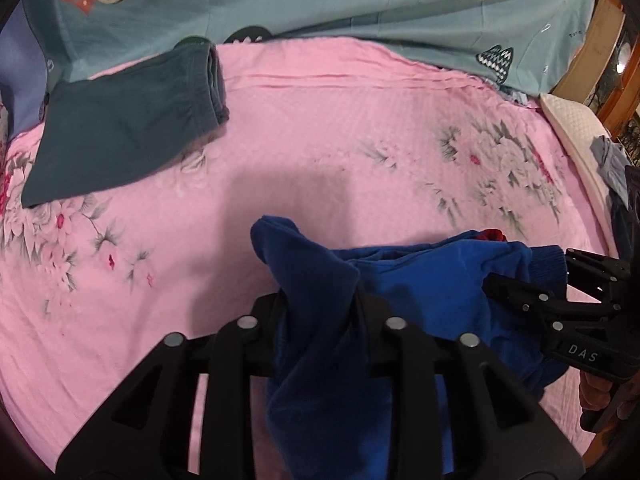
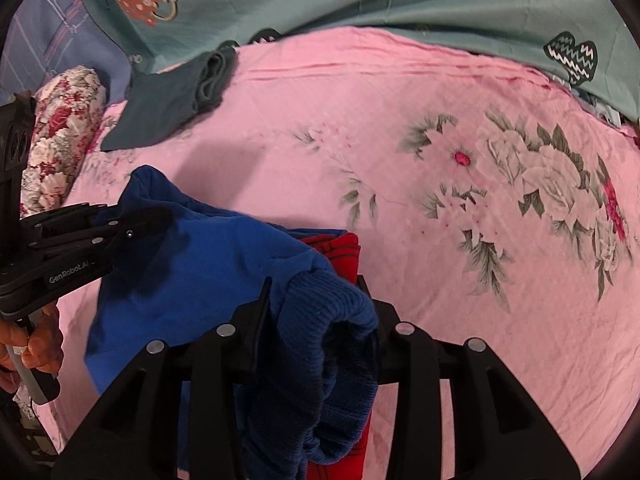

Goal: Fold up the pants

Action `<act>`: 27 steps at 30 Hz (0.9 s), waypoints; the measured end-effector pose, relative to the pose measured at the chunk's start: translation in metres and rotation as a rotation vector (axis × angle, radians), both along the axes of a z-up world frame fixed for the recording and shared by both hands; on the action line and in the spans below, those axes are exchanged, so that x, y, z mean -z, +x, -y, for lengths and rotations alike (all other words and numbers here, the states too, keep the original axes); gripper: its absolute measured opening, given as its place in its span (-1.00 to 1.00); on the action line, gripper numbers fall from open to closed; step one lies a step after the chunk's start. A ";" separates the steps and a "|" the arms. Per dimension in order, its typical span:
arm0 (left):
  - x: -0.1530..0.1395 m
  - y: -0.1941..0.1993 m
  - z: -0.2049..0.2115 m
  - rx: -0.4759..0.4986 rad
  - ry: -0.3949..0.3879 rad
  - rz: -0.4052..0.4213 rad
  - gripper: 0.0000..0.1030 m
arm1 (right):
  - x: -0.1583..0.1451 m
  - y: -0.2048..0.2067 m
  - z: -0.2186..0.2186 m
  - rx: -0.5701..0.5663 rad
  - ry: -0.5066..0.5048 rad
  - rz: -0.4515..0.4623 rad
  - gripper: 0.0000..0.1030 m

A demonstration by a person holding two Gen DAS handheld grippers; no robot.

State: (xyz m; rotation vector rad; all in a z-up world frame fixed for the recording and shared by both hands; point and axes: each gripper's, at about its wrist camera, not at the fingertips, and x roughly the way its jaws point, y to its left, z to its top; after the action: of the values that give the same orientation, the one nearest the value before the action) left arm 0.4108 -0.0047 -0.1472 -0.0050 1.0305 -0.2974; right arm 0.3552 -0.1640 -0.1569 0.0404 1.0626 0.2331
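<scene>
Blue pants [image 1: 420,280] bunch right up against my left tongs [image 1: 320,300], which pinch a fold of the fabric. My right tongs [image 2: 320,304] pinch the ribbed cuff [image 2: 328,308], with a red lining [image 2: 340,248] showing just beyond. Between the two grips the pants hang bunched over the pink floral bedspread [image 1: 320,140]; a folded dark teal garment [image 1: 120,128] lies well apart, near the far edge.
</scene>
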 end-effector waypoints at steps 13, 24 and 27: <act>-0.039 -0.019 -0.039 -0.111 -0.004 0.037 0.57 | -0.056 -0.043 0.012 0.005 -0.018 0.111 0.36; -0.003 -0.108 0.008 0.075 -0.113 -0.068 -0.28 | -0.010 -0.089 -0.001 -0.035 0.049 -0.028 -0.72; 0.008 -0.120 0.029 0.103 0.025 0.015 -0.26 | 0.006 -0.091 0.015 -0.005 0.129 -0.036 -0.72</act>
State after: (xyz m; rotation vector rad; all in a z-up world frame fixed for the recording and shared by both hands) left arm 0.2906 -0.0332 -0.1555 0.0729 1.0214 -0.3779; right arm 0.2645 -0.1787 -0.1627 0.1582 1.0827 0.3064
